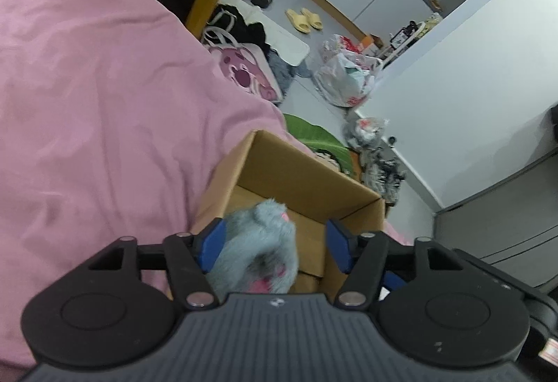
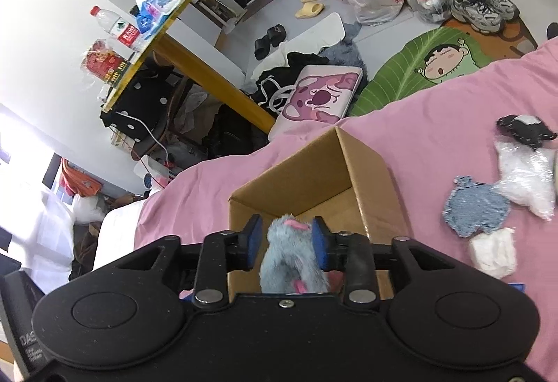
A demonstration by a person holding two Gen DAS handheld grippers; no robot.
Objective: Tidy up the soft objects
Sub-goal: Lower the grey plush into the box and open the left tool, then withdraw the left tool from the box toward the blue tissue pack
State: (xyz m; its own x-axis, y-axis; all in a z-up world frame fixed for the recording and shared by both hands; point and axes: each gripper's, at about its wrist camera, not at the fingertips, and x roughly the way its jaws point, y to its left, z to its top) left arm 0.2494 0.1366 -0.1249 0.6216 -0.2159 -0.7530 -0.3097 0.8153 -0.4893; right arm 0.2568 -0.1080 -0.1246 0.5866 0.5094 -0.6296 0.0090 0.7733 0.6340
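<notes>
Basically, surface: pink bedsheet (image 2: 418,137), open cardboard box (image 2: 366,172) on it
Room: cluttered floor, green rug (image 2: 401,68)
Toy: fluffy grey-blue plush (image 2: 293,260), pink bits, over box
Right gripper (image 2: 287,242): pads clamped on plush
Left gripper (image 1: 275,246): fingers apart, plush (image 1: 258,249) touching left pad
</notes>
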